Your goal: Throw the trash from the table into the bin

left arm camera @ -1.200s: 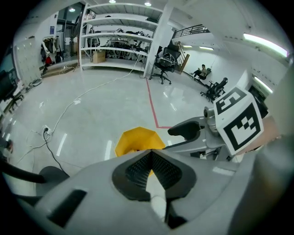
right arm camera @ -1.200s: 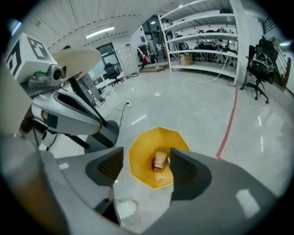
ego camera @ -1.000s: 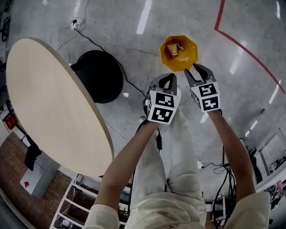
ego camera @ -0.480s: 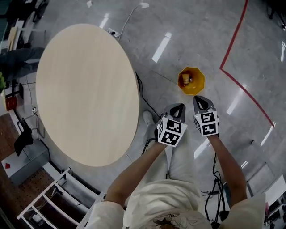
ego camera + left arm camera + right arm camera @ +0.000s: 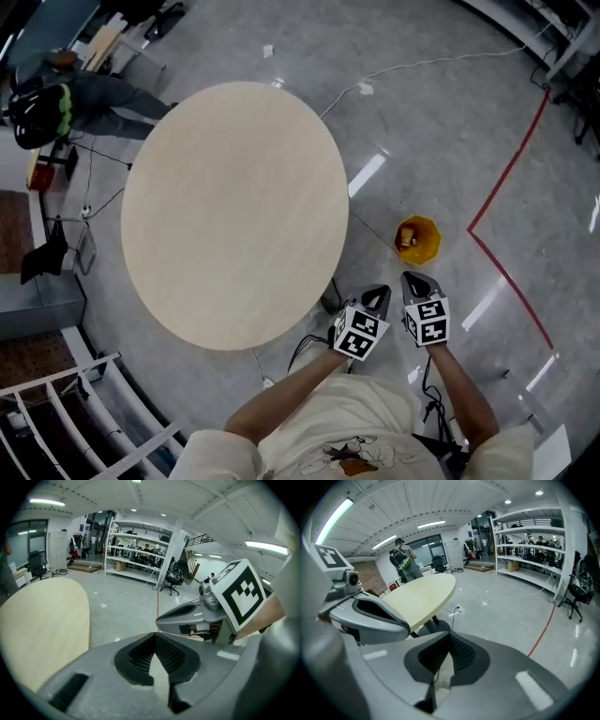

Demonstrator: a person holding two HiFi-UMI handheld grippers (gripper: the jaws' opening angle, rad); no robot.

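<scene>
The left gripper (image 5: 379,294) and right gripper (image 5: 418,279) are clenched on nothing. The trash (image 5: 406,240) lies in the bin (image 5: 432,232), on the floor right of the counter (image 5: 234,206), which seems bare; scan it once before stopping.

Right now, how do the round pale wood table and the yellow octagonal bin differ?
Shape, colour: the round pale wood table is a plain beige disc; the yellow octagonal bin is bright and eight-sided.
Size: the table fills far more of the head view than the bin.
Contents: the table top shows nothing on it; the bin holds scraps of trash.
Shared: both stand on the grey glossy floor.
</scene>
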